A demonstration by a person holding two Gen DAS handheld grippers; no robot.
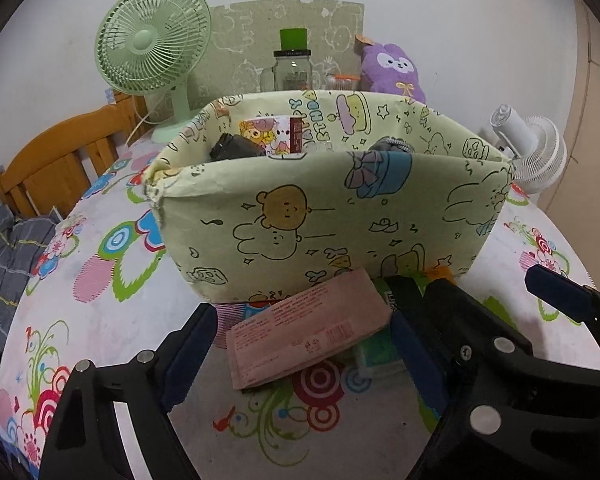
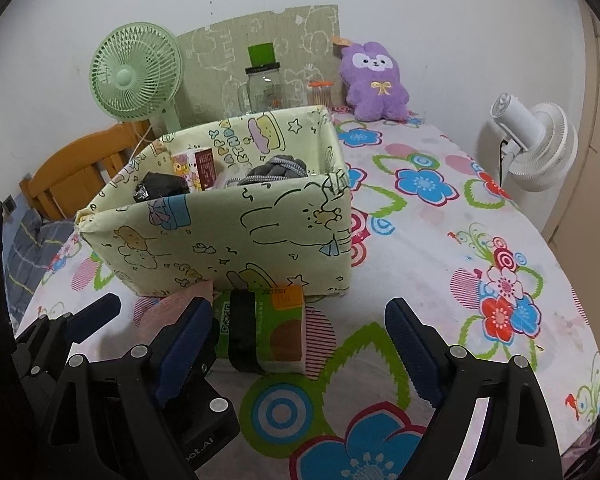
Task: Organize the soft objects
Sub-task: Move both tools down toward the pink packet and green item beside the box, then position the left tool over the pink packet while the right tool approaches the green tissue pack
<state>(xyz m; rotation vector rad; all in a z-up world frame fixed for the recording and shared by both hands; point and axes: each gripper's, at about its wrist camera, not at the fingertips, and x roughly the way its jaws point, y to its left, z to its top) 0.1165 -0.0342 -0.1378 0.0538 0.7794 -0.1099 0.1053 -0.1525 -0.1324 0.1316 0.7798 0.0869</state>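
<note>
A pale green cartoon-print fabric box stands on the flowered table and holds a dark bundle, a grey knitted item and a small printed carton. A pink tissue pack lies in front of it, between the open fingers of my left gripper. A green tissue pack with a black band lies beside it, between the open fingers of my right gripper. The right gripper also shows in the left wrist view. A purple plush toy sits at the back.
A green desk fan, a glass jar with a green lid and a cardboard sheet stand behind the box. A white fan is at the right edge. A wooden chair stands at the left.
</note>
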